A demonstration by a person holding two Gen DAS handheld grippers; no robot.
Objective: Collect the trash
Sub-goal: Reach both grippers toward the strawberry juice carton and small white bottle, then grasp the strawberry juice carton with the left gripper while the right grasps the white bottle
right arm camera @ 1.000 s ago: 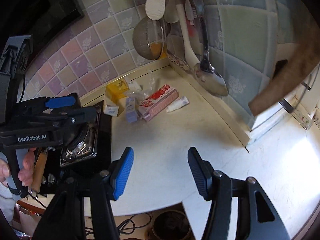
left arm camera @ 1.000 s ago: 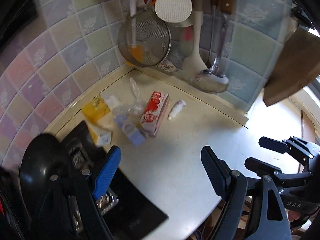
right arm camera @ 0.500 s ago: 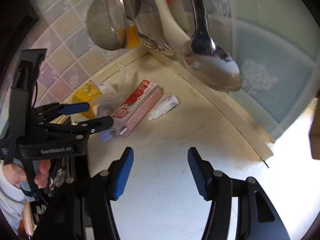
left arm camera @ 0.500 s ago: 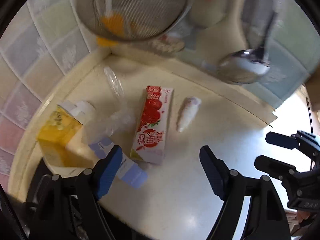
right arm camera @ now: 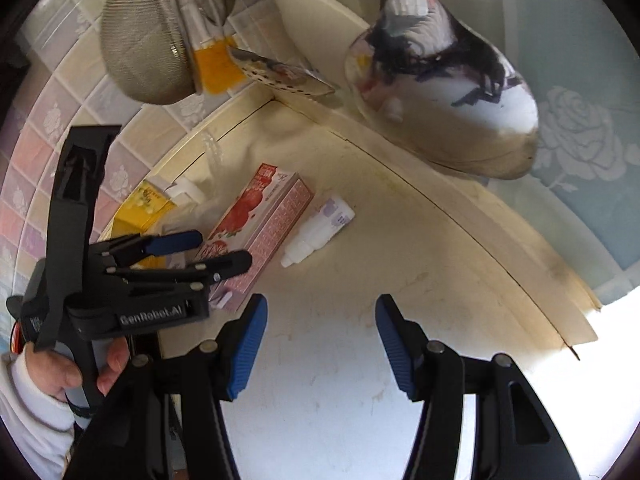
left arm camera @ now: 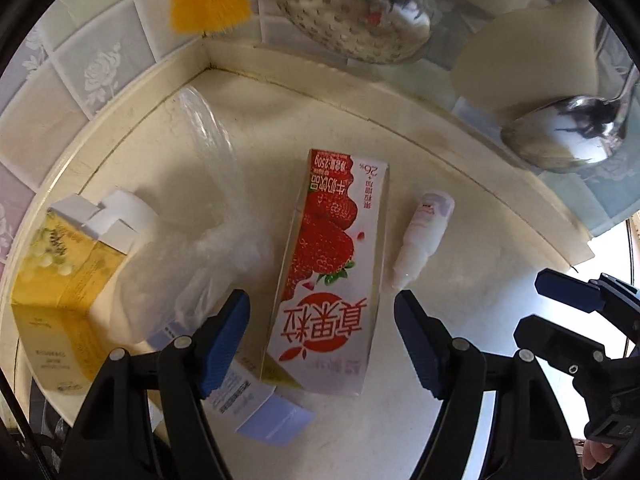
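The strawberry milk carton (left arm camera: pixel 332 280) lies flat on the cream surface (left arm camera: pixel 460 240), a small white bottle (left arm camera: pixel 424 240) just beside it. The left claw (left arm camera: pixel 322 340) straddles the carton, jaws just closing, not gripping. The right claw (right arm camera: pixel 320 344) hangs part-open, empty.

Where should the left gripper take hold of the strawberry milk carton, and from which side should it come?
Probably from above, across the two long side faces near the lower half of the strawberry milk carton. It lies flat and is long and narrow, and the left gripper already stands open to both sides of that end, not touching it.
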